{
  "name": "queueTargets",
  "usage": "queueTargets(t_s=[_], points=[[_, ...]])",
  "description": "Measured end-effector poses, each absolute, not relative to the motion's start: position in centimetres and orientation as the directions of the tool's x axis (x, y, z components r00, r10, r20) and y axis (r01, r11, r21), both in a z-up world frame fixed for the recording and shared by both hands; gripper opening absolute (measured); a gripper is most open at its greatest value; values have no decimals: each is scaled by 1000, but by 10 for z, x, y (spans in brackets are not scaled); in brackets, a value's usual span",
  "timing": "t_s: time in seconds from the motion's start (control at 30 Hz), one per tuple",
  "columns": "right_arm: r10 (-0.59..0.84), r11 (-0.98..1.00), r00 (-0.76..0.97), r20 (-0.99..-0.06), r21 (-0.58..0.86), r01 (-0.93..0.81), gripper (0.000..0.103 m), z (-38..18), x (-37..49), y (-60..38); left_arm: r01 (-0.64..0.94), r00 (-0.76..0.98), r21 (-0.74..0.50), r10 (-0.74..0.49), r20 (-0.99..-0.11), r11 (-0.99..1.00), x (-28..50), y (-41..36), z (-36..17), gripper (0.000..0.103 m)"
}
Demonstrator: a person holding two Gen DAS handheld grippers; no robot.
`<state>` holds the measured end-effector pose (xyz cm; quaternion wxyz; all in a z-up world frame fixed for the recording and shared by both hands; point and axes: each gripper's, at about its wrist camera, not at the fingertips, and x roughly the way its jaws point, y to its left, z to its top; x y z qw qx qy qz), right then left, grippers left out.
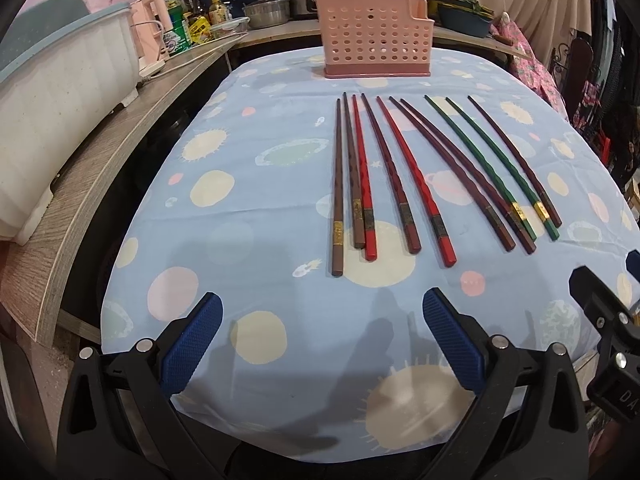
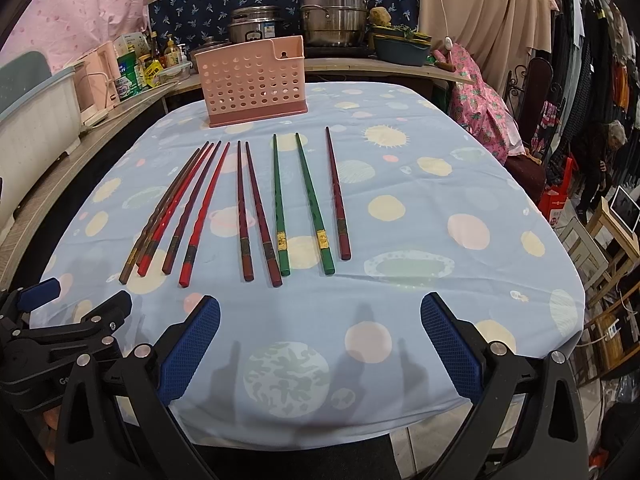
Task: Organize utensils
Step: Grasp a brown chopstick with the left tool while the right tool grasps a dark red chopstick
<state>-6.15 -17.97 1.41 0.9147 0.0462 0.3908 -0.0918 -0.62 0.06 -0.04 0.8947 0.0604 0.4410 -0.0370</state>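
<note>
On the blue tablecloth (image 2: 440, 168), ten chopsticks (image 2: 280, 208) lie ahead of both grippers, thick ends nearest. Left gripper (image 1: 322, 334) and right gripper (image 2: 320, 340) are wide apart, holding nothing. Pink holder (image 2: 254, 82) waits behind.

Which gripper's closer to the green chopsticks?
Right. The right gripper hovers open just short of the green chopsticks' butt ends; the left gripper, also open, sits further left, facing the brown and red ones.
</note>
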Motion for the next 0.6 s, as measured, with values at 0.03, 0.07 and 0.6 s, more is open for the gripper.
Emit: queueTargets(t_s=[0.03, 0.07, 0.6], points=[[-132, 979, 678, -723, 13, 205, 96, 14, -61, -180, 116, 606, 65, -19, -795, 991, -5, 3, 0, 96], [-132, 979, 679, -722, 14, 206, 96, 14, -61, -180, 110, 603, 52, -25, -798, 993, -2, 6, -1, 96], [-139, 966, 681, -719, 52, 252, 96, 10, -31, -209, 41, 564, -17, -37, -825, 999, 51, 37, -20, 83]])
